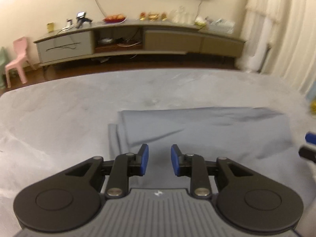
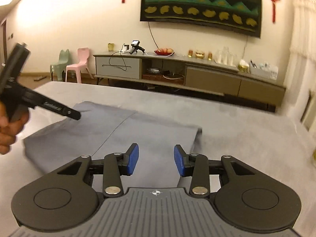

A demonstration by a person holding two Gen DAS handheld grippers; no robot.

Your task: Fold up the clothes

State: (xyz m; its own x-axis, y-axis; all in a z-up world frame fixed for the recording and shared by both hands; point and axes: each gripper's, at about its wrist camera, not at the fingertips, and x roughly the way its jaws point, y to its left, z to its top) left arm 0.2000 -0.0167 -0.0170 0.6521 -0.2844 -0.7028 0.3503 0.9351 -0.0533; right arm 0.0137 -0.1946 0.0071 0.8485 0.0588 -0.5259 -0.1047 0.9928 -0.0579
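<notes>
Garment folded, under both tools | left tool wide, empty | right tool wide, seemingly above cloth

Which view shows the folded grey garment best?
The right wrist view: the folded grey garment shows its centre seam and both side edges. The left wrist view shows it blurrier, its near part hidden behind the left tool.

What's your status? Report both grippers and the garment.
Left gripper open, empty. Right gripper open, empty. Grey garment folded flat on the table. Nothing in the way.
</notes>
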